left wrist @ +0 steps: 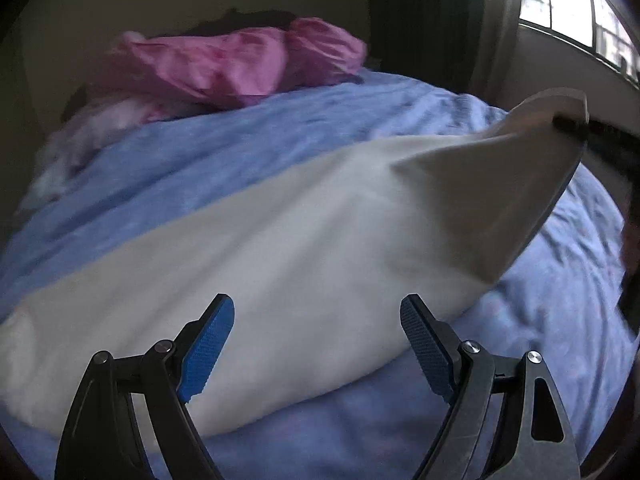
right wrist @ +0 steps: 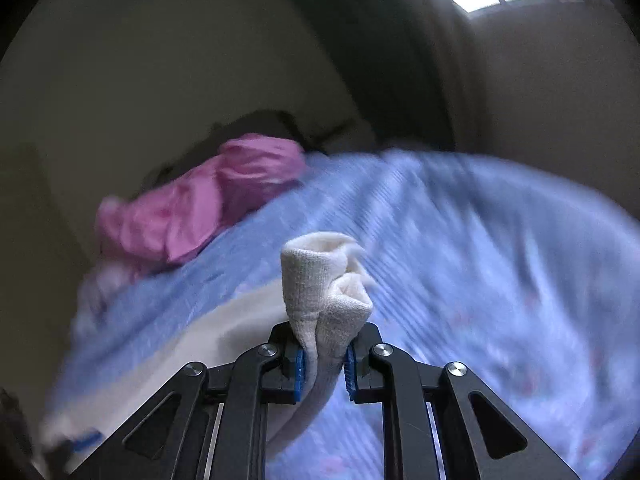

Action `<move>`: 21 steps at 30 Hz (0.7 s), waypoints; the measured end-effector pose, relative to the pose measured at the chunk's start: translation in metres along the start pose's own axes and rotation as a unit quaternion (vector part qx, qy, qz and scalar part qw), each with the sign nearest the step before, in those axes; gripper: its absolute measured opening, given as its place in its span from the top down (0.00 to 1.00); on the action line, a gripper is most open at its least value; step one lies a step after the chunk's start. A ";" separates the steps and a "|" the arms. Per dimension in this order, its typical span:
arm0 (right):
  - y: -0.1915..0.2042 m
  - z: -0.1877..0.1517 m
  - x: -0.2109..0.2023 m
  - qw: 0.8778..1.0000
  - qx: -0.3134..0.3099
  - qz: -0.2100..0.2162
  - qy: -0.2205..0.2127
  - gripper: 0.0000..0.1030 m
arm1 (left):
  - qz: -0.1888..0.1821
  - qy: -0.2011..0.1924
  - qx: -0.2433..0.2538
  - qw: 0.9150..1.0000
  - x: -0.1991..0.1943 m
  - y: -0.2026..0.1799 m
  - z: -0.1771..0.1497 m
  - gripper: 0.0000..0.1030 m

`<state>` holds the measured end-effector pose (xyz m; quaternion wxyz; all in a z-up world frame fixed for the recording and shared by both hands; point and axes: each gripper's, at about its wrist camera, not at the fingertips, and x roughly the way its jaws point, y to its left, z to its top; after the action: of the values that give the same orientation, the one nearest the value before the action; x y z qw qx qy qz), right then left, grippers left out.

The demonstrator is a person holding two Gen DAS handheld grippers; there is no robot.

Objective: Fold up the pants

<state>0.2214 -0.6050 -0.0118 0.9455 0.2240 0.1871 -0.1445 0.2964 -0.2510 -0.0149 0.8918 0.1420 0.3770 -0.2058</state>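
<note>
The white pants (left wrist: 288, 248) lie stretched across the blue bedspread (left wrist: 248, 128). My left gripper (left wrist: 316, 320) is open just above the near part of the pants and holds nothing. My right gripper (right wrist: 324, 356) is shut on a bunched ribbed end of the pants (right wrist: 324, 292) and holds it up off the bed. In the left wrist view that lifted end (left wrist: 556, 120) rises at the far right, pinched by the right gripper's tip (left wrist: 568, 124). The rest of the pants (right wrist: 224, 332) trails down to the left in the right wrist view.
A crumpled pink cloth (left wrist: 240, 64) lies at the far side of the bed, also seen in the right wrist view (right wrist: 208, 208). A pale bundle (left wrist: 92, 136) sits at the far left. A window (left wrist: 580, 12) and wall stand to the right.
</note>
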 end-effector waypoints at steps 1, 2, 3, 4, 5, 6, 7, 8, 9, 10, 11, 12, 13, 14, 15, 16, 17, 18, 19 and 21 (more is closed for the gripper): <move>0.021 0.007 -0.002 0.999 -0.033 -0.001 -0.003 0.84 | 0.011 0.001 -0.005 1.000 -0.008 0.015 -0.002 0.17; 0.045 0.013 -0.003 0.997 -0.071 -0.001 -0.005 0.84 | 0.018 0.001 -0.017 1.000 -0.017 0.030 -0.004 0.17; 0.072 0.017 -0.004 0.994 -0.110 -0.001 -0.006 0.84 | 0.019 0.003 -0.030 0.999 -0.025 0.045 -0.006 0.17; 0.095 0.019 -0.004 0.990 -0.142 0.005 -0.005 0.84 | 0.019 0.006 -0.046 0.999 -0.035 0.062 -0.010 0.17; 0.127 0.020 -0.003 0.984 -0.180 0.018 -0.002 0.84 | 0.020 0.006 -0.062 0.998 -0.045 0.078 -0.015 0.17; 0.146 0.018 -0.003 0.979 -0.200 0.028 0.002 0.84 | 0.024 0.004 -0.075 0.997 -0.052 0.091 -0.020 0.17; 0.172 0.015 -0.002 0.973 -0.224 0.044 0.009 0.84 | 0.032 0.001 -0.091 0.995 -0.062 0.109 -0.028 0.17; 0.192 0.010 -0.002 0.969 -0.241 0.057 0.016 0.84 | 0.038 -0.002 -0.103 0.994 -0.068 0.121 -0.033 0.17; 0.216 0.002 -0.001 0.962 -0.261 0.073 0.024 0.84 | 0.045 -0.006 -0.115 0.992 -0.074 0.133 -0.039 0.16; 0.242 -0.009 -0.001 0.954 -0.286 0.089 0.031 0.84 | 0.055 -0.006 -0.127 0.990 -0.079 0.147 -0.046 0.16; 0.266 -0.023 -0.002 0.943 -0.314 0.104 0.036 0.84 | 0.060 -0.004 -0.138 0.989 -0.084 0.161 -0.054 0.16; 0.283 -0.036 -0.003 0.934 -0.334 0.117 0.042 0.84 | 0.063 -0.001 -0.145 0.987 -0.085 0.171 -0.059 0.16; 0.303 -0.055 -0.003 0.922 -0.359 0.133 0.053 0.84 | 0.065 0.006 -0.152 0.986 -0.087 0.183 -0.066 0.16; 0.322 -0.076 -0.002 0.909 -0.386 0.144 0.068 0.84 | 0.064 0.012 -0.158 0.985 -0.087 0.193 -0.073 0.16; 0.338 -0.095 0.000 0.897 -0.408 0.150 0.082 0.84 | 0.067 0.018 -0.164 0.984 -0.086 0.204 -0.081 0.16; 0.351 -0.115 0.003 0.884 -0.430 0.157 0.098 0.84 | 0.074 0.025 -0.173 0.982 -0.084 0.212 -0.088 0.16; 0.364 -0.137 0.007 0.867 -0.458 0.162 0.113 0.84 | 0.077 0.029 -0.180 0.980 -0.083 0.220 -0.093 0.16; 0.371 -0.154 0.010 0.854 -0.478 0.165 0.123 0.84 | 0.076 0.033 -0.186 0.979 -0.082 0.226 -0.098 0.16; 0.378 -0.175 0.012 0.837 -0.502 0.170 0.135 0.85 | 0.076 0.039 -0.191 0.978 -0.079 0.234 -0.103 0.16; 0.386 -0.206 0.018 0.814 -0.539 0.161 0.144 0.84 | 0.080 0.043 -0.186 0.978 -0.077 0.240 -0.107 0.16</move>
<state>0.3160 -0.1790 -0.0478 0.8866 -0.2767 0.3305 0.1677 0.2963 0.0230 -0.0076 0.8990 0.0121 0.4345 -0.0541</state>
